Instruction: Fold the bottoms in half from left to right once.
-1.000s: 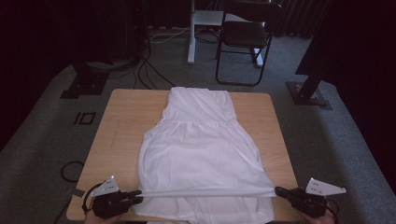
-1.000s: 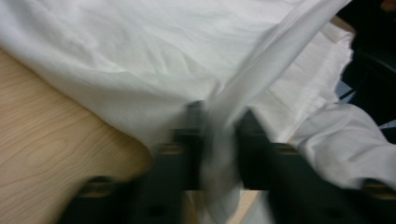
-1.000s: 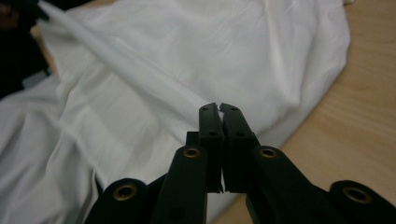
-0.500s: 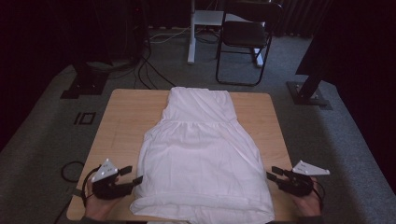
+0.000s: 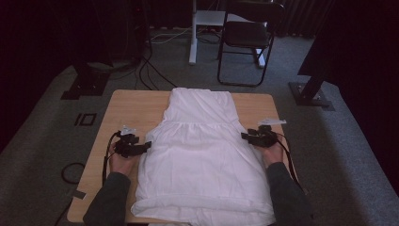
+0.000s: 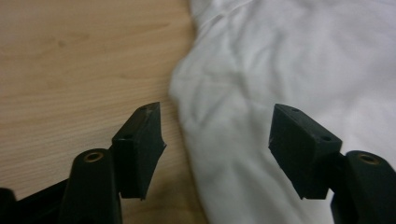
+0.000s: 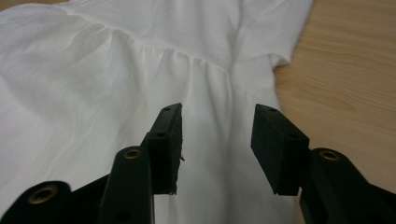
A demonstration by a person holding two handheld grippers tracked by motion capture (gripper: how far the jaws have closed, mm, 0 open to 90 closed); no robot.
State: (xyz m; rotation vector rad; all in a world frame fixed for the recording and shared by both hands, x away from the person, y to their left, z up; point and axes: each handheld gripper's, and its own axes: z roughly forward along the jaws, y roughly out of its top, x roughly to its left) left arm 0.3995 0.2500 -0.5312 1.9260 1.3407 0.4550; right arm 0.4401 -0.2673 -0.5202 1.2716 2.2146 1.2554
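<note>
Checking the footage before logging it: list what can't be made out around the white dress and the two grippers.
- White dress: its near hem is cut off by the high view's bottom edge.
- Left gripper: whether its open jaws touch the cloth is unclear; the gripper view is blurred.
- Table: the dress hides its middle.
- Right gripper: too small in the high view to judge contact.

Recording studio or lab — grey carpet, dark curtains, stand bases, floor cables, folding chair.

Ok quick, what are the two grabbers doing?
Left gripper: open, just widened, at the white dress's edge.
Right gripper: open, just widened, over the dress.
</note>
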